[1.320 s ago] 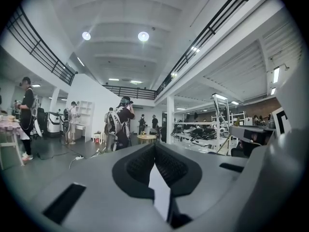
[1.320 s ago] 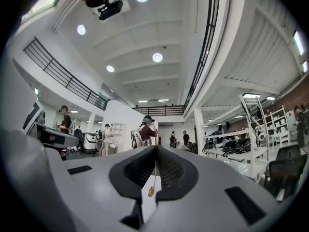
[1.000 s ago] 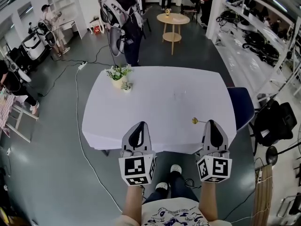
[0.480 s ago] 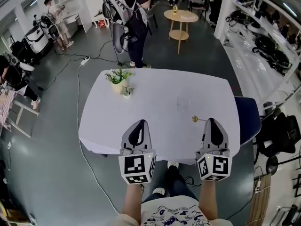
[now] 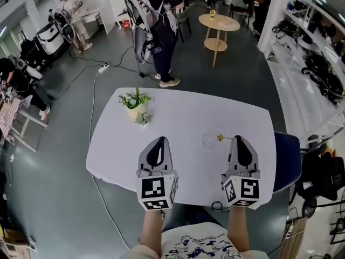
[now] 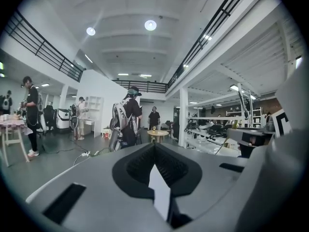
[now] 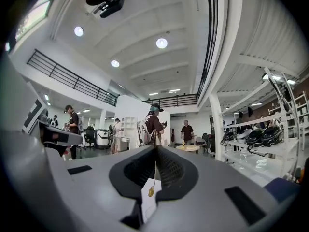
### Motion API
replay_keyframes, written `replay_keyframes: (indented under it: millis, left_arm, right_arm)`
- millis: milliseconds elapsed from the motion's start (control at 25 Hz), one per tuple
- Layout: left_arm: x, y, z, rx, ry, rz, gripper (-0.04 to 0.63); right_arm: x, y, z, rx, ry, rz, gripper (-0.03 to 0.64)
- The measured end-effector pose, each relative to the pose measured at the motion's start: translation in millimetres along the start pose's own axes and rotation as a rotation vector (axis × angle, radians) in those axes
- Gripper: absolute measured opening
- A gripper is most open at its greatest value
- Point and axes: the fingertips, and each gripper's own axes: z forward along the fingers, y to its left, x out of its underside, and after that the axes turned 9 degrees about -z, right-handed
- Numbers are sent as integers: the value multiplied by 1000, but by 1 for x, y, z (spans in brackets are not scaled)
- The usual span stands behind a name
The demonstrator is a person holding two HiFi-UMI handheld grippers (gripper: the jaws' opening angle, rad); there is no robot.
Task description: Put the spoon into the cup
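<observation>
**Two grippers over the near edge of the table, spoon held beside the cup**

Both grippers hang side by side above the near part of the white table (image 5: 183,109), pointing toward its far side. The right gripper (image 5: 240,139) has its jaws clenched on the thin handle of a gold spoon (image 5: 220,138). The right gripper view shows the jaws (image 7: 155,149) meeting at their tips, with the handle running down from them to the small gold bowl (image 7: 151,191). In the head view the spoon sticks out to the left of the jaw tips, roughly level, and its bowl sits just right of the clear glass cup (image 5: 208,142). The cup stands upright on the table between the two grippers, nearer the right one. Whether the bowl touches the rim cannot be told.

The left gripper (image 5: 160,140) is well left of the cup. Its jaws (image 6: 154,146) are pressed together with nothing between them.

A potted plant (image 5: 135,100) stands at the far left of the table, with a smaller plant (image 5: 143,119) just in front of it. Beyond the table a person (image 5: 160,20) stands on the grey floor, and a round wooden side table (image 5: 218,22) is farther off to the right.
</observation>
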Motion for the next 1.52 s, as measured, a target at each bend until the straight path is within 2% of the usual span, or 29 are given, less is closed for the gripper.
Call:
replay_keyframes:
  millis: [280,680,1520]
  left_arm:
    - [7,-5,60,-32,22,0,14]
    - [31,-14,107,-58,85,-5,14]
    - [105,6,161,-24,270,-32,14]
  right_arm:
    - [25,-22,60,-65,32,18,17]
    - [77,-34,99,-138,133,51,17]
    - [166,-21,133,-144,321,92,17]
